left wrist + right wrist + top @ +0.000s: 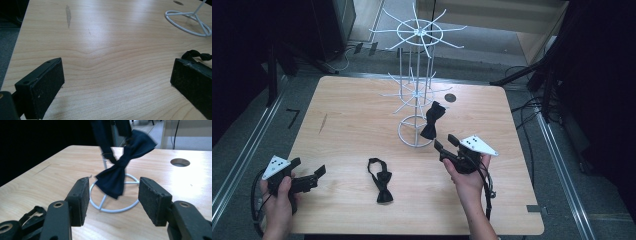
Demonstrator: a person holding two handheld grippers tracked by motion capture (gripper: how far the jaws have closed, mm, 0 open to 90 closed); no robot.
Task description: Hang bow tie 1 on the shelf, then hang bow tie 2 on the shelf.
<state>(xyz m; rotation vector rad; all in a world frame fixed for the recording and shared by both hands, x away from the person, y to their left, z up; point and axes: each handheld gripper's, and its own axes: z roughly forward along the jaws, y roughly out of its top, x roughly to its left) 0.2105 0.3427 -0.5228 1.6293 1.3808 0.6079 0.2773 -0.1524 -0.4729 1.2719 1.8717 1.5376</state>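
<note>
matt cloth bow tie (117,173), smooth wood table (352,125)

Left tongs (115,85) gaping over bare wooden table (105,50), white wire ring base (187,22) far right, black strap (197,55) beside right jaw

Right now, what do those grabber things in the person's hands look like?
Both are black, each with two flat rectangular jaws faced with rough dark pads. The left gripper and right gripper each carry a grey three-cornered plate with small dark dots, and a black cable trails from each. No sleeves show.

Black claws (447,142), grey triangular plates (478,145)
</note>
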